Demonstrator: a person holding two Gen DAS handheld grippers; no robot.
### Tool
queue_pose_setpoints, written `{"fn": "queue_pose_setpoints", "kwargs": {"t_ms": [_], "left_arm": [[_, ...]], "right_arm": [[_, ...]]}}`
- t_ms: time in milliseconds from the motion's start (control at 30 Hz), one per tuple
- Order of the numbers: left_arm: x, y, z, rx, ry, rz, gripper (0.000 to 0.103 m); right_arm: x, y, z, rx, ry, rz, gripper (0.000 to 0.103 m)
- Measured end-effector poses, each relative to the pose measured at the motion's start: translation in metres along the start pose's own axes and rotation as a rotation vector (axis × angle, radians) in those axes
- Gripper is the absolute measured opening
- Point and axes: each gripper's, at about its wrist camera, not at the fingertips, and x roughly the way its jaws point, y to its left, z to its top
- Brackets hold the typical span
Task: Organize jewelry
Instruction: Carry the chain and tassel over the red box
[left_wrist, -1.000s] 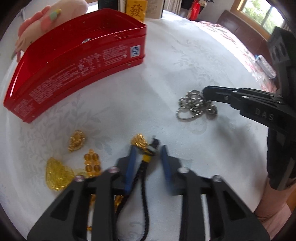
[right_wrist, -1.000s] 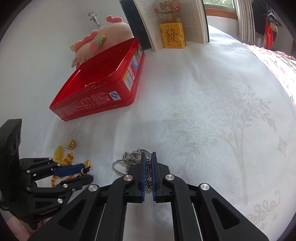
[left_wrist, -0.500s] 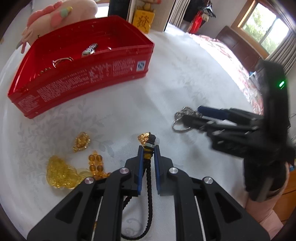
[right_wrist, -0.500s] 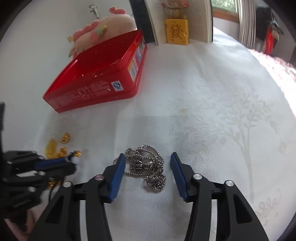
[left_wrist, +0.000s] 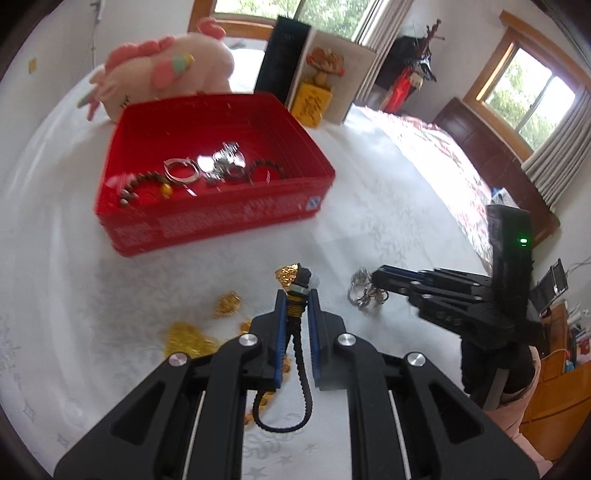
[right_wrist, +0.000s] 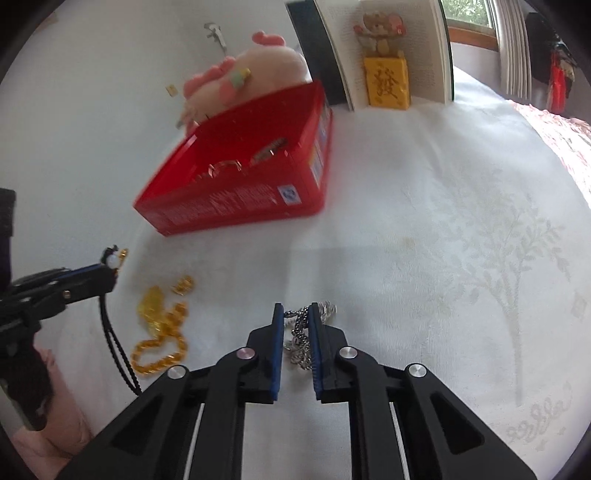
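Note:
My left gripper (left_wrist: 296, 295) is shut on a black cord necklace with a gold pendant (left_wrist: 288, 275) and holds it above the white cloth; the cord (left_wrist: 301, 369) hangs down between the fingers. My right gripper (right_wrist: 297, 314) is shut on a silver chain (right_wrist: 301, 332), lifted off the cloth; the chain also shows in the left wrist view (left_wrist: 364, 291). A red tin (left_wrist: 207, 221) stands beyond, holding rings and bead bracelets (left_wrist: 207, 170). Gold pieces (right_wrist: 162, 325) lie on the cloth at the left.
A pink plush toy (left_wrist: 166, 77) sits behind the tin. An open book (right_wrist: 388, 48) and a yellow block (right_wrist: 386, 83) stand at the back. The white embroidered cloth (right_wrist: 461, 258) stretches to the right.
My left gripper has lifted the cord necklace off the cloth. My right gripper opened around the silver chain, then shut on it and raised it. Both views now look down into the tin.

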Motion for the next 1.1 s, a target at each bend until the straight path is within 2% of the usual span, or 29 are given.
{"fn": "queue_pose_setpoints", "kwargs": {"t_ms": [200, 400, 633, 867, 1000, 1100], "left_arm": [[-0.026, 0.013, 0.015, -0.011, -0.049, 0.013, 0.009], [-0.044, 0.026, 0.037, -0.027, -0.093, 0.037, 0.009], [-0.057, 0.04, 0.075, -0.048, -0.126, 0.074, 0.009], [-0.043, 0.054, 0.126, -0.071, -0.124, 0.116, 0.01], [-0.031, 0.066, 0.151, -0.092, -0.15, 0.123, 0.01], [-0.012, 0.077, 0.165, -0.104, -0.137, 0.143, 0.01]], "right_arm": [[-0.034, 0.017, 0.021, -0.031, -0.066, 0.042, 0.013], [-0.059, 0.038, 0.048, -0.08, -0.121, 0.041, 0.013], [-0.07, 0.063, 0.099, -0.126, -0.156, 0.054, 0.013], [-0.047, 0.088, 0.149, -0.148, -0.147, 0.064, 0.013], [-0.021, 0.096, 0.173, -0.155, -0.137, 0.053, 0.013], [0.008, 0.095, 0.185, -0.152, -0.104, 0.04, 0.013]]}}
